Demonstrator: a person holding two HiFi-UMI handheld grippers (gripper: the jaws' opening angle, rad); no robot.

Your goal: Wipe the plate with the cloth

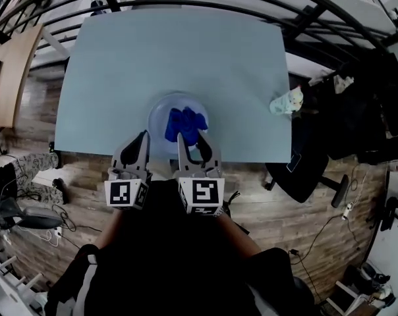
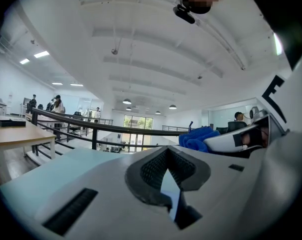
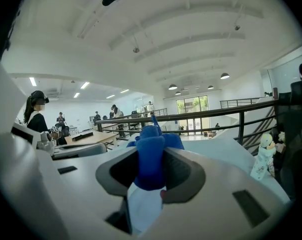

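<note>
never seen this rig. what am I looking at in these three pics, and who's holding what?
There is no robot here: a person holds a two-jaw tool in each hand. The top-down picture comes from a camera on the person's head. The other two come from cameras riding on each tool, looking along its jaws.

On the table, near its front edge, sits a plate with a blue cloth on it. What looks like a small soft toy lies at the right edge.

The right tool is shut on the cloth. The left tool has its jaws nearly together on a thin pale sliver, seemingly the plate's rim.
</note>
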